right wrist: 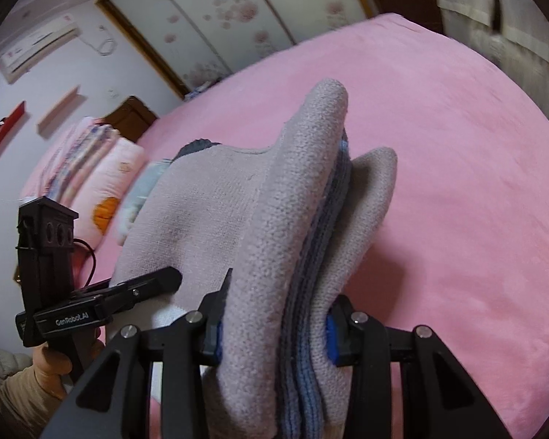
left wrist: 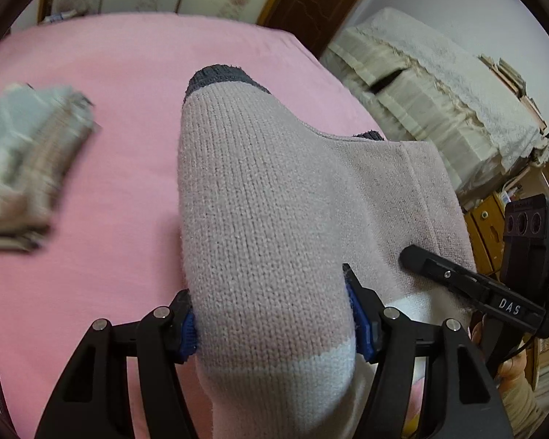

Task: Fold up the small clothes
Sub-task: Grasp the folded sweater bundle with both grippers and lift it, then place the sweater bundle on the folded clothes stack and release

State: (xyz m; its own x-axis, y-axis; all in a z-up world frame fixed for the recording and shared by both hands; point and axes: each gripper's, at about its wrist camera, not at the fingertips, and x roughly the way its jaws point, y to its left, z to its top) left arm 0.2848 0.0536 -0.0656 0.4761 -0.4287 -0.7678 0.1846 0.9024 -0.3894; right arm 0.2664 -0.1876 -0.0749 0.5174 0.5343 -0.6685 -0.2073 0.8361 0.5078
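L tool (left wrist: 271, 314): blue pads pressed on both sides of a pale pink knit sock (left wrist: 260, 219) w/ grey toe and white band, jaws about half apart. R tool (right wrist: 274, 333): clamped on the bunched other end, where blue-grey ribbing shows betw. the pink layers. Sock spans betw. both tools, held above the pink bed (left wrist: 109, 183). A blurred folded pile (left wrist: 29, 168) lies on the bed to the left. Pillows (right wrist: 91, 179) sit by the wall.
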